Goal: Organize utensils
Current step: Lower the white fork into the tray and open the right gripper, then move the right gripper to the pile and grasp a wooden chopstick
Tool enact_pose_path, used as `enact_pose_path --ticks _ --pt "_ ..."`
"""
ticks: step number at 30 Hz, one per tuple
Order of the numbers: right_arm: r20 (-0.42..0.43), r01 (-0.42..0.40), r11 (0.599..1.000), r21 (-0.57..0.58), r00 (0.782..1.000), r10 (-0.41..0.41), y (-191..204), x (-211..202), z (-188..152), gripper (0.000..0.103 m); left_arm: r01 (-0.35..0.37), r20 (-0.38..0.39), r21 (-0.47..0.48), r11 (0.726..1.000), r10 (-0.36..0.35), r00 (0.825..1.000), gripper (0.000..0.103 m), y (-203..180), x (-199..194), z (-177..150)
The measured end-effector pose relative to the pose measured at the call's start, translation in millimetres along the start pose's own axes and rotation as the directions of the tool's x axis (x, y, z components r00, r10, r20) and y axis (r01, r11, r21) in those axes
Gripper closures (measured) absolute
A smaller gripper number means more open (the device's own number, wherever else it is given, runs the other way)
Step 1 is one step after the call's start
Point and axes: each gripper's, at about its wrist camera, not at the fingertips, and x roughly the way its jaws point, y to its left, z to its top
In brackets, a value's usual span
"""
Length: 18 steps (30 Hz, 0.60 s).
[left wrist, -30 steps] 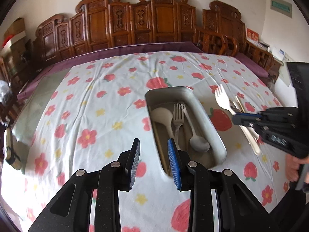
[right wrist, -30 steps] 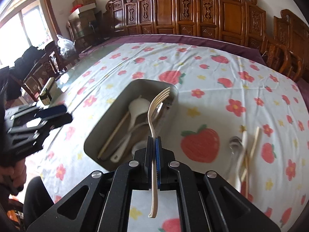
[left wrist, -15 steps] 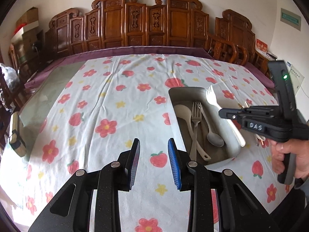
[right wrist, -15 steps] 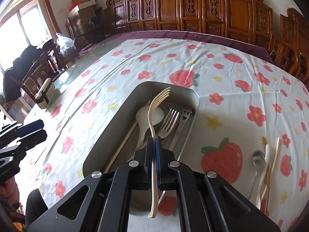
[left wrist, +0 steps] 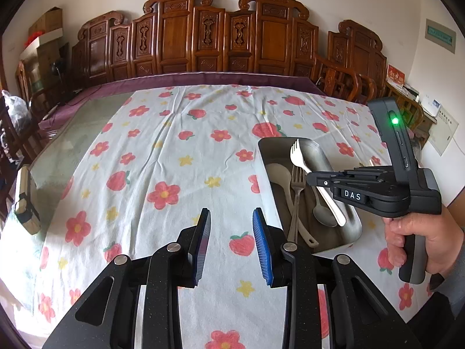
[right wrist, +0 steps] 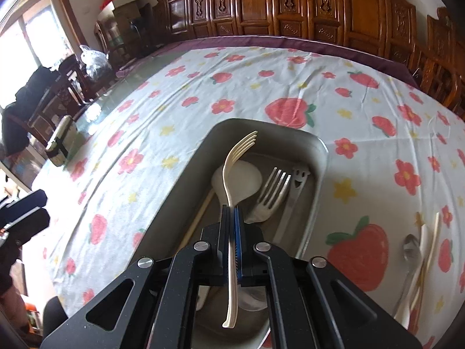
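Right wrist view: the flowered cloth point(right wrist: 203, 93) covers the table, and the steel tray point(right wrist: 319, 157) sits at its centre, holding a white spoon point(right wrist: 244, 180), a metal fork point(right wrist: 273, 189) and a chopstick point(right wrist: 200, 215). The right gripper point(right wrist: 231, 218) is clamped on a cream fork point(right wrist: 232, 160) above the tray, tines toward 12 o'clock. More utensils point(right wrist: 412, 258) lie at 4 o'clock. The left gripper point(left wrist: 231, 226) is narrowly parted with nothing in it, at the tray's 8 o'clock.

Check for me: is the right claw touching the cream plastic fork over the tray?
Touching. The right wrist view shows the right claw shut on the cream plastic fork, pads pressed against both sides of its handle, above the metal tray.
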Motion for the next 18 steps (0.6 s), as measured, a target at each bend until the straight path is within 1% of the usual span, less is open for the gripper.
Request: enact_pose_path --ticks 1,2,3,4,10,14,16,18 --pt "0.002 -0.008 1.0 -0.004 1.0 0.008 0 -1 0 0.098 0.0 0.001 -0.001 1.0 0.0 1.0 0.075 0 0 0" --pt "0.005 -0.01 1.0 -0.013 1.0 0.01 1 -3 -1 0.098 0.002 -0.002 -0.001 1.0 -0.002 1.0 0.072 0 0 0" --pt "0.009 -0.01 1.0 -0.019 1.0 0.01 0 -5 -3 0.098 0.004 -0.004 -0.003 1.0 -0.004 1.0 0.065 0 1 0" --pt "0.011 -0.014 1.0 -0.021 1.0 0.014 -2 -8 -4 0.098 0.009 -0.003 -0.006 1.0 -0.009 1.0 0.063 0 1 -1" --pt "0.026 -0.007 1.0 -0.024 1.0 0.007 -20 -29 -13 0.098 0.001 -0.005 0.012 1.0 -0.001 1.0 0.062 -8 2 -3" --pt "0.052 0.028 0.999 -0.047 0.998 -0.025 -38 -56 -29 0.098 0.009 0.006 0.029 1.0 -0.009 1.0 0.055 -19 0 -4" --pt "0.062 0.047 0.998 -0.051 0.997 -0.044 -52 -69 -38 0.098 0.016 0.002 0.042 0.999 -0.016 1.0 0.055 -26 0 -5" --pt "0.081 0.101 0.993 -0.058 0.992 -0.096 -69 -86 -50 0.098 0.016 0.001 0.053 0.998 -0.016 1.0 0.034 -32 0 -6"
